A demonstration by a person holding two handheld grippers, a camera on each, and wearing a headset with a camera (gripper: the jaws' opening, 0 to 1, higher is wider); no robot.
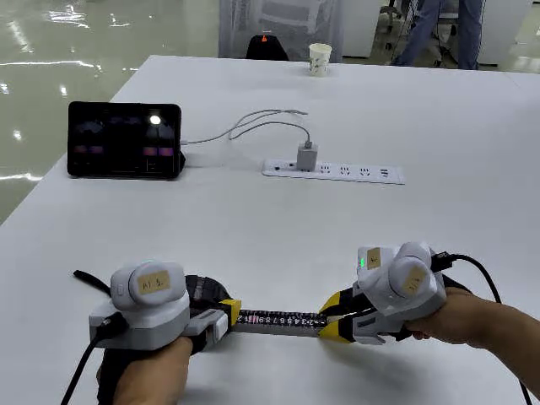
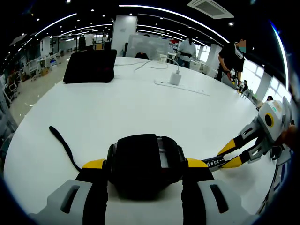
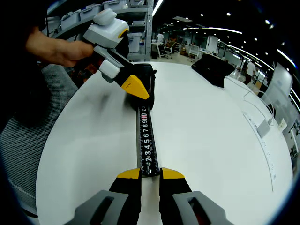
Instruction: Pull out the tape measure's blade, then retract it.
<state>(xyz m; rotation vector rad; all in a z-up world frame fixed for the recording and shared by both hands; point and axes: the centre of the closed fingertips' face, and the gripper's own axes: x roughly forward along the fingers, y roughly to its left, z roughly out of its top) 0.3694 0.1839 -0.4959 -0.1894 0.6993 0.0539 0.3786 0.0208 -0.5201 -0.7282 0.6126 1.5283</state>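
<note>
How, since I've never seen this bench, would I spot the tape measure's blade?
On the white table, look to the near edge. Between the black case in the left tool and the right tool runs the blade, the only narrow dark strip with printed numbers.

Smooth, matt white table (image 1: 253, 236). Black matt plastic tape measure case (image 2: 145, 161); black blade (image 3: 146, 145), slight sheen. Glossy tablet (image 1: 124, 139) screen. Paper cup (image 1: 319, 59). Glossy floor (image 1: 51, 51).

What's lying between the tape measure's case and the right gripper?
The pulled-out black blade spans that stretch, from case to right gripper, clearest in the right gripper view.
</note>
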